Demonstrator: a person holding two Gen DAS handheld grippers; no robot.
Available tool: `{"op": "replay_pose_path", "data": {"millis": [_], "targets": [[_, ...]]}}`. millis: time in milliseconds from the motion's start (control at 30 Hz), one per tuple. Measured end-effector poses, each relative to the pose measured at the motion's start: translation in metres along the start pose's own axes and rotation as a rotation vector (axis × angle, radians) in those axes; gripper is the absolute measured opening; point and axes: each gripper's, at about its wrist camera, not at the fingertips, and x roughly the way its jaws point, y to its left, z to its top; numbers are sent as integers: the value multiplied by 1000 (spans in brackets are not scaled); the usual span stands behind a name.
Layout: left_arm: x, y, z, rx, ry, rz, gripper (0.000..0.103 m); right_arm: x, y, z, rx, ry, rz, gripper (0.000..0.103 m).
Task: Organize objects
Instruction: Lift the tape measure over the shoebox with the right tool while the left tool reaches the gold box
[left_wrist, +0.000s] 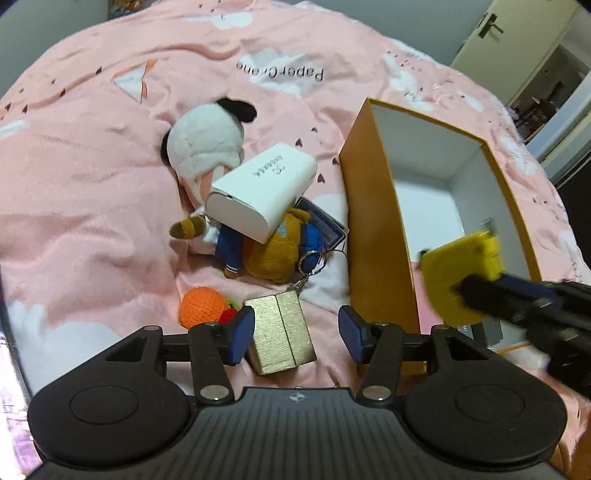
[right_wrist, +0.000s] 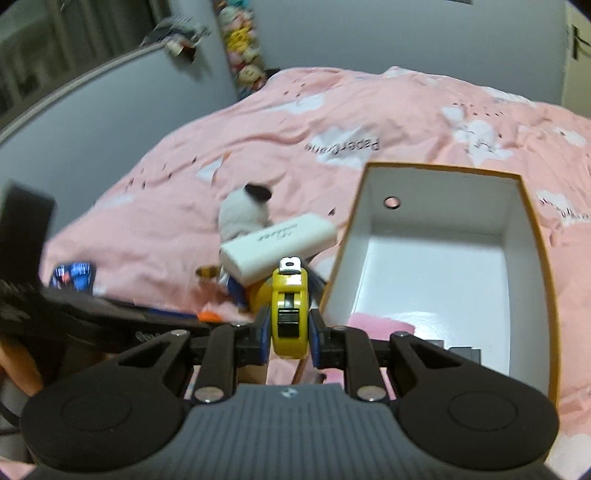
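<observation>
My right gripper (right_wrist: 290, 332) is shut on a yellow tape measure (right_wrist: 290, 314), held just left of the orange box (right_wrist: 532, 258) with a white inside; in the left wrist view the tape measure (left_wrist: 458, 273) hangs over the box (left_wrist: 376, 229). My left gripper (left_wrist: 295, 328) is open, its fingers on either side of a gold box (left_wrist: 280, 332) on the pink bedspread. A white power bank (left_wrist: 258, 192) lies on a plush doll (left_wrist: 273, 247). A crocheted orange (left_wrist: 201, 306) lies left of the gold box.
A white plush with black ears (left_wrist: 207, 140) lies behind the power bank. A pink item (right_wrist: 380, 325) and grey items (right_wrist: 461, 350) lie in the orange box. A blue packet (right_wrist: 74, 277) lies at the left. A door (left_wrist: 517, 33) stands at the back right.
</observation>
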Motion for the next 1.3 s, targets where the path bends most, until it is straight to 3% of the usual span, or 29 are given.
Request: {"op": "replay_pose_path", "data": {"millis": [133,233,500,800,1100,1300], "targets": [[11,-2,0,-27,25,15,63,-9,-18,8,71,-43,7,21],[17,-2,0,-44,38,21,64,-10,-28,12,84,-68,-34,21],[28,-3,1,-87,64,22,66,-7,-51,10,135,-71,-69,21],[38,-10,4,-73,62,38,71,-5,-69,5,171,-68,-90,21],[28,-13,0,-9,25,150,71,-9,-86,-1,194,-68,-113,21],[45,-5,-2,-43,87,143,71,-9,-95,-5,213,-67,-113,21]]}}
